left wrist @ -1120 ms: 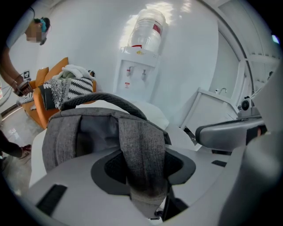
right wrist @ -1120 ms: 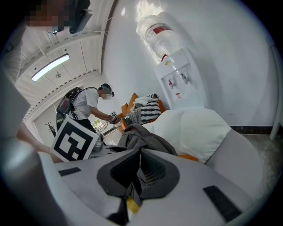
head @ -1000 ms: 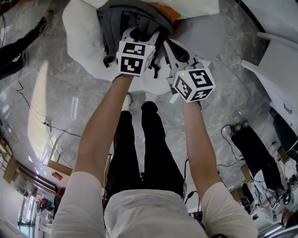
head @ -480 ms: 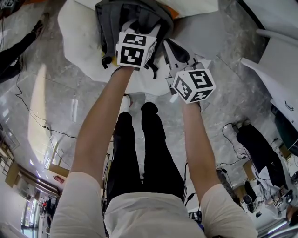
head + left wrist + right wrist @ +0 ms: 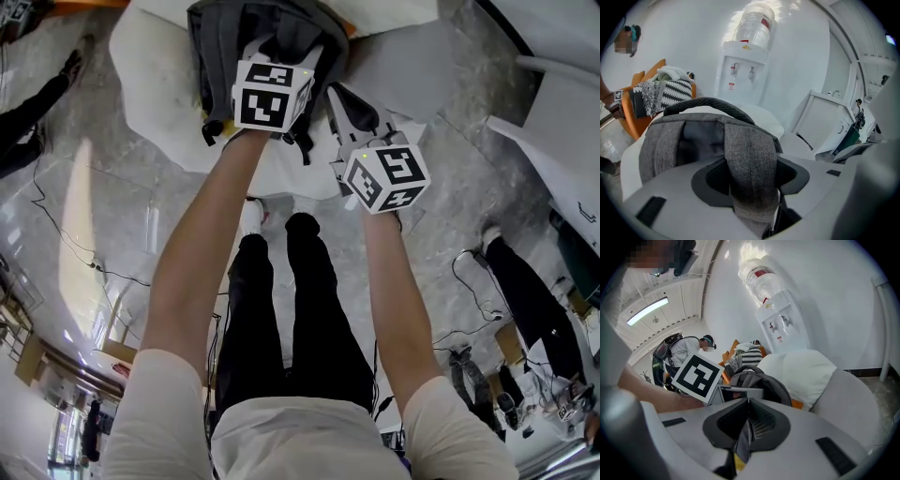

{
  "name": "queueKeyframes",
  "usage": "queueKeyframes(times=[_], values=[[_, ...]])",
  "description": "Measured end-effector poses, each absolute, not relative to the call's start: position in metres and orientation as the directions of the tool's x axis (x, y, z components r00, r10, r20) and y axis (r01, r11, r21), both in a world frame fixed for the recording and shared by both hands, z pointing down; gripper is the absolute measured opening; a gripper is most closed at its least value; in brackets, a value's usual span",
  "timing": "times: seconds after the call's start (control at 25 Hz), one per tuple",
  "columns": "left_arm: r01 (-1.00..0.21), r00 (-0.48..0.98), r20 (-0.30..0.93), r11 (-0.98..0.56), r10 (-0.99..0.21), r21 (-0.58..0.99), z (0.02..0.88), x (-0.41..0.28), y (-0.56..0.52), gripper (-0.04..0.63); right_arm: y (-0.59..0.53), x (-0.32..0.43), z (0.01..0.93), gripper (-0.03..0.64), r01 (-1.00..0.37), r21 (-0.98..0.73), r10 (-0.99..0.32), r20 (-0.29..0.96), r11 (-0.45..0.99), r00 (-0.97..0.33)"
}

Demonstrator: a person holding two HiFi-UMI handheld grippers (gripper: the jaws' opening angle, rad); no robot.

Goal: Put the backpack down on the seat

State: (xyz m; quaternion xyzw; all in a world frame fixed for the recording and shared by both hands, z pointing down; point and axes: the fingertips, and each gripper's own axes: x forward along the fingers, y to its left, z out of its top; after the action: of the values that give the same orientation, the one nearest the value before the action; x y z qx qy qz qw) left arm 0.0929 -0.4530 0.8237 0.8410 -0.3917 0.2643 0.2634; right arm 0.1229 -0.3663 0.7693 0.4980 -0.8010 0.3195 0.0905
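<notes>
The left gripper [image 5: 752,177] has dipped forward; its fingers have just been opening, the grey strap [image 5: 747,140] slack between them. The backpack [image 5: 234,37] rests on the seat [image 5: 159,94]. The right gripper [image 5: 747,420] pinches a thin strap [image 5: 740,446]; best release it only once the pack sits steady.

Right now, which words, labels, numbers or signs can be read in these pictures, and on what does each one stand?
No text can be read clearly.
Red label on the water bottle: print too blurred to read.
Small red sticker on the water dispenser: too small to read.
Left marker cube and right marker cube: black-and-white square patterns only, no letters or numbers.
</notes>
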Motion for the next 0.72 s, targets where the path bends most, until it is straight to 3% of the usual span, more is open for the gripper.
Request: queueKeyframes(times=[0.72], values=[[-0.786,0.574,0.633,-0.568,-0.519,0.247,0.848,0.106,-0.483,0.247,-0.389,0.125,0.793,0.026,-0.86,-0.414,-0.758,0.444,0.298,-0.477]])
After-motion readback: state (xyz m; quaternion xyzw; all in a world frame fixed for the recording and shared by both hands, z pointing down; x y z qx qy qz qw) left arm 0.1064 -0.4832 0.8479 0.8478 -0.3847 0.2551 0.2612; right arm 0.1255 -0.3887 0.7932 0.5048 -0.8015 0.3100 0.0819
